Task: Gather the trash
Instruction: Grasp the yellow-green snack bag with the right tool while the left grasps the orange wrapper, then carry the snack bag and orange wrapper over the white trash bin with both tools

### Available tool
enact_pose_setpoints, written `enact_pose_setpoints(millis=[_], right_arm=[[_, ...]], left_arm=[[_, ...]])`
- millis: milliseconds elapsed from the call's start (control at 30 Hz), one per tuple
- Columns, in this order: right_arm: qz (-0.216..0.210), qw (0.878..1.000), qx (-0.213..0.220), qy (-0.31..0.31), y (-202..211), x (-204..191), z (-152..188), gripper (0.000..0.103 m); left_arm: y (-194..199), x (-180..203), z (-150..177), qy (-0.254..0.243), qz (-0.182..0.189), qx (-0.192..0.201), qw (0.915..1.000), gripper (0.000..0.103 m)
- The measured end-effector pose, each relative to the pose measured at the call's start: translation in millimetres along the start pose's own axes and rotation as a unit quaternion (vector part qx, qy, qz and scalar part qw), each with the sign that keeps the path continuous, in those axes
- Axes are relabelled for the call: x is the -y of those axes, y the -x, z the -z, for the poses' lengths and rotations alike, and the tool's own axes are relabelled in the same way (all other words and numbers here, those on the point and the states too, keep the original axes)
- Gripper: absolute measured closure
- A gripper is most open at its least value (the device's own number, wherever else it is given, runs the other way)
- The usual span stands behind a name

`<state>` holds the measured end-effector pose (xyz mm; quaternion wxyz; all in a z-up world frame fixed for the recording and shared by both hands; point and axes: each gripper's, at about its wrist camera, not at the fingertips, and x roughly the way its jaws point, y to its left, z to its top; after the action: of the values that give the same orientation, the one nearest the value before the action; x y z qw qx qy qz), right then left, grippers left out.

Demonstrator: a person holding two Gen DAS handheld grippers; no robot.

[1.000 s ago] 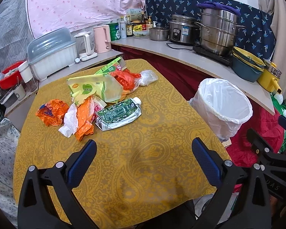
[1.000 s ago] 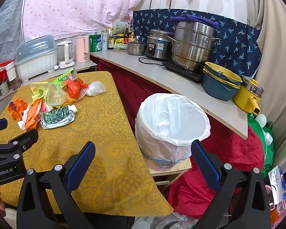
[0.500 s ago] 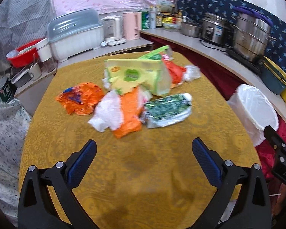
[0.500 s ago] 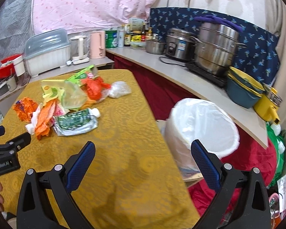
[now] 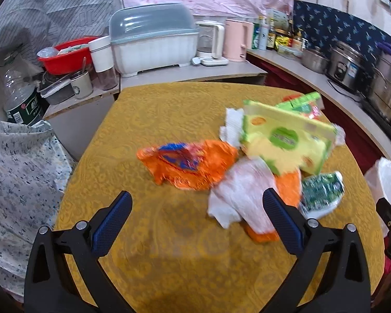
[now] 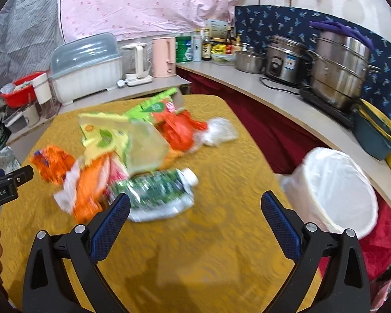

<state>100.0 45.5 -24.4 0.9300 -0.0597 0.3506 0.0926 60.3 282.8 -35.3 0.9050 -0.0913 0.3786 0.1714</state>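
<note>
We are over a table [image 5: 148,120] covered in a mustard-yellow patterned cloth, set in a small kitchen corner. The trash lies in a loose heap on it: an orange crinkled wrapper [image 5: 187,164] straight ahead of the left gripper [image 5: 195,224], a white plastic bag [image 5: 243,195] touching the inner side of its right finger, and beyond that finger a yellow-green packet [image 5: 284,140] and a green printed pouch [image 5: 322,190]. Our left gripper is spread wide and holds nothing. The right gripper [image 6: 195,219] is likewise wide apart and empty; the green pouch [image 6: 156,193] lies just beyond its left finger, with a red-orange bag [image 6: 178,127] and a clear bag [image 6: 219,130] farther ahead. Past its right finger, beside the table, stands a bin lined with a white bag [image 6: 336,190].

Motion blur smears the trash in both views, so we cannot read any print. The orange piece under the white bag is partly hidden by the left gripper's right finger.

A counter [image 6: 268,88] curves around behind, carrying steel pots [image 6: 338,75], a pink kettle [image 6: 165,57] and a lidded dish rack [image 5: 153,41]. Pink fabric hangs at the back.
</note>
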Motion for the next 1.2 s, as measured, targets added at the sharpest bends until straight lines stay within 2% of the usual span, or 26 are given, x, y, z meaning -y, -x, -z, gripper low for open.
enact_pose_setpoints(millis=[233, 367, 467, 567, 633, 667, 700, 733, 767, 833, 867, 900, 933, 967, 1000, 1200], right_arm=[[-0.039, 0.999, 0.011, -0.007, -42, -34, -40, 0.007], [-0.058, 0.998, 0.004, -0.004, -72, -53, -57, 0.012], [-0.060, 0.998, -0.010, -0.001, -94, -62, -61, 0.022], [-0.080, 0.996, -0.025, -0.010, -108, -64, -60, 0.038], [-0.094, 0.995, -0.032, -0.012, -113, -66, -58, 0.055], [-0.099, 0.994, -0.035, -0.012, -114, -67, -56, 0.058], [-0.100, 0.994, -0.035, -0.011, -115, -68, -55, 0.066], [-0.104, 0.994, -0.035, -0.011, -115, -69, -54, 0.077], [-0.113, 0.993, -0.036, -0.011, -114, -69, -52, 0.080], [-0.122, 0.992, -0.037, -0.012, -112, -70, -51, 0.085], [-0.126, 0.991, -0.035, -0.012, -110, -71, -50, 0.087], [-0.129, 0.991, -0.033, -0.011, -107, -71, -49, 0.088], [-0.130, 0.991, -0.032, -0.011, -105, -72, -49, 0.090], [-0.131, 0.991, -0.030, -0.011, -103, -72, -49, 0.091], [-0.132, 0.991, -0.028, -0.011, -99, -71, -49, 0.092], [-0.136, 0.991, 0.002, -0.022, -68, -57, -54, 0.092]], left_arm=[[-33, -13, -30, 0.026, -0.003, 0.003, 0.9997, 0.007], [-56, -11, -37, 0.024, 0.003, -0.010, 0.9997, 0.007], [-74, -11, -38, 0.023, 0.011, -0.026, 0.9993, 0.007], [-84, -11, -36, 0.025, 0.028, -0.035, 0.9987, 0.007], [-85, -10, -35, 0.021, 0.031, -0.028, 0.9989, 0.008], [-85, -10, -36, 0.020, 0.034, -0.025, 0.9989, 0.008], [-86, -10, -36, 0.020, 0.039, -0.026, 0.9987, 0.014], [-87, -10, -36, 0.021, 0.049, -0.029, 0.9982, 0.025], [-88, -10, -37, 0.022, 0.061, -0.036, 0.9973, 0.030], [-91, -9, -35, 0.027, 0.088, -0.053, 0.9944, 0.045], [-91, -8, -35, 0.027, 0.092, -0.055, 0.9939, 0.049], [-91, -7, -34, 0.024, 0.099, -0.058, 0.9932, 0.061], [-90, -6, -33, 0.022, 0.101, -0.058, 0.9930, 0.066], [-88, -5, -33, 0.021, 0.099, -0.057, 0.9932, 0.079], [-86, -5, -32, 0.021, 0.098, -0.058, 0.9933, 0.085], [-57, -4, -34, 0.018, 0.099, -0.027, 0.9946, 0.088]])
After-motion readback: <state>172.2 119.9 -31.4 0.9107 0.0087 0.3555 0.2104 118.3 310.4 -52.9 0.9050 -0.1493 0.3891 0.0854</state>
